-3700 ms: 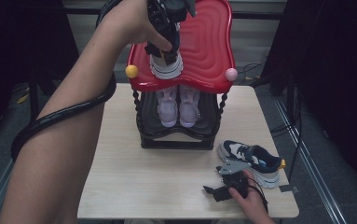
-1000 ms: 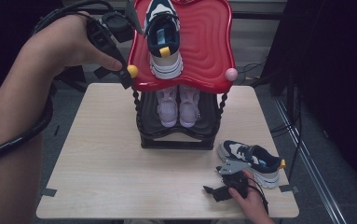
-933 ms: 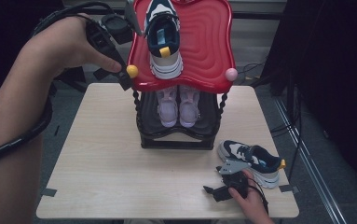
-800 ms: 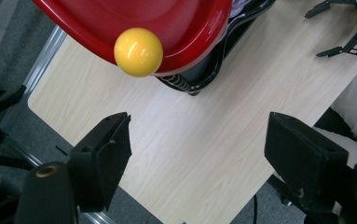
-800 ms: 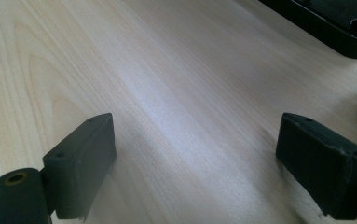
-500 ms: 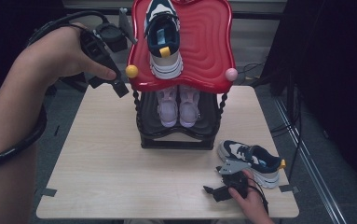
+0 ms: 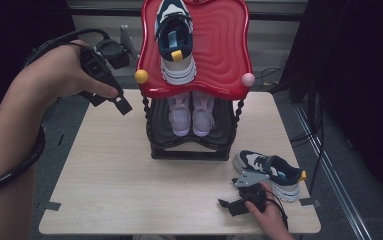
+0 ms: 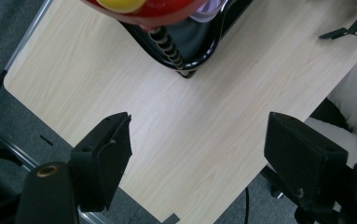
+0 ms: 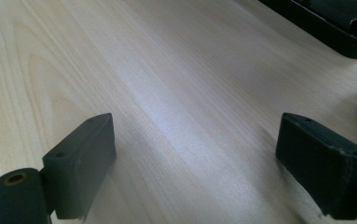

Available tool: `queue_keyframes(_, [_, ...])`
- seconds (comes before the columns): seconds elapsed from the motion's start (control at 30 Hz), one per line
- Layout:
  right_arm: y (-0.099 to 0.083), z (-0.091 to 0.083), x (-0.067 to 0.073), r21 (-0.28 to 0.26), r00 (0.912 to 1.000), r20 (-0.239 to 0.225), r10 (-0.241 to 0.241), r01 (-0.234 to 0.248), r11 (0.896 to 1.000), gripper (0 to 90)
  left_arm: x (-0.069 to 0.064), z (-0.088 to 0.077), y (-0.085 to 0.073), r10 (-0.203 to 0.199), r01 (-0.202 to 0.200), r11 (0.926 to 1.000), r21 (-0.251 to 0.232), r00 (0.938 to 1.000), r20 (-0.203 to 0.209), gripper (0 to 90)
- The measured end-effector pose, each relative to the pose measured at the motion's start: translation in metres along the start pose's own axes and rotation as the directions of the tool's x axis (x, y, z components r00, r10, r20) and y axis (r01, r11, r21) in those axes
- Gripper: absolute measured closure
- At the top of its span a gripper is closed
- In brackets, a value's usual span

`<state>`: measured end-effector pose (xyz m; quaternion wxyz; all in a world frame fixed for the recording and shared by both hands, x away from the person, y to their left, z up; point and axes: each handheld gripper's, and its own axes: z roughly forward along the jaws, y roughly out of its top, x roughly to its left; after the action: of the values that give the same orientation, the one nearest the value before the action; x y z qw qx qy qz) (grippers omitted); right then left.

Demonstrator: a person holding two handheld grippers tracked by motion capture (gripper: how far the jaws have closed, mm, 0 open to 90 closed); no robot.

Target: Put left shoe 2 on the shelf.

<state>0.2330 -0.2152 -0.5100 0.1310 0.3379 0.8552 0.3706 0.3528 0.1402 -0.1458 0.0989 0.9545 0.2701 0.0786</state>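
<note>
On the top shelf of a glossy red two-tier plastic shoe rack (image 7: 224,55) with black twisted posts, a navy-and-white sneaker with a yellow heel tab (image 7: 175,42) lies alone, toe pointing away from the person. Left of the rack, level with its yellow corner ball (image 7: 141,76), the left gripper (image 7: 121,105) hangs in the air above the pale wooden table (image 7: 109,180), its black jaws spread wide with nothing between them; its own view looks down on the table edge and one twisted post (image 8: 169,46) of the rack. Under the red shelf, on the rack's black lower tier, a pair of pale pink-white shoes (image 7: 191,112) sits side by side. Right of the rack's base, near the table's front corner, the matching navy-and-white sneaker (image 7: 269,172) lies on the tabletop. Just beside that shoe's near side, the right gripper (image 7: 231,205) rests low over the wood, jaws parted and empty, aimed towards the rack's black base (image 9: 325,32).
</note>
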Motion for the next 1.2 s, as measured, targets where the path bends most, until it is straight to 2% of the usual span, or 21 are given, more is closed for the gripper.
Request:
queue_keyframes(0.2, [0.000, 0.000, 0.000, 0.000, 1.0000, 0.001, 0.001, -0.001, 1.000, 11.2, -0.002, 0.009, -0.005, 0.000, 0.000, 1.0000, -0.002, 1.0000, 0.008, 22.6])
queue_keyframes(0.33, [0.000, 0.000, 0.000, 0.000, 1.0000, 0.001, 0.001, -0.001, 1.000, 11.2, -0.003, 0.017, -0.007, 0.015, -0.015, 0.9999, 0.002, 0.9997, 0.021, 22.6])
queue_keyframes(0.43, [0.000, 0.000, 0.000, 0.002, 1.0000, 0.001, 0.000, 0.000, 1.000, 11.2, -0.003, 0.022, -0.009, 0.002, -0.002, 1.0000, 0.001, 0.9997, 0.025, 22.7])
queue_keyframes(0.7, [0.000, 0.000, 0.000, 0.002, 1.0000, 0.000, 0.001, -0.001, 1.000, 11.2, -0.004, 0.034, -0.016, -0.002, 0.003, 1.0000, -0.007, 0.9992, 0.039, 22.6])
queue_keyframes(1.13, [0.000, 0.000, 0.000, 0.002, 1.0000, 0.000, 0.001, -0.001, 1.000, 11.2, -0.011, 0.059, -0.028, 0.019, -0.017, 0.9997, -0.018, 0.9979, 0.062, 22.7])
queue_keyframes(1.2, [0.000, 0.000, 0.000, 0.002, 1.0000, 0.000, 0.000, 0.000, 1.000, 11.2, -0.012, 0.063, -0.030, 0.011, -0.009, 0.9997, -0.025, 0.9976, 0.069, 22.7])
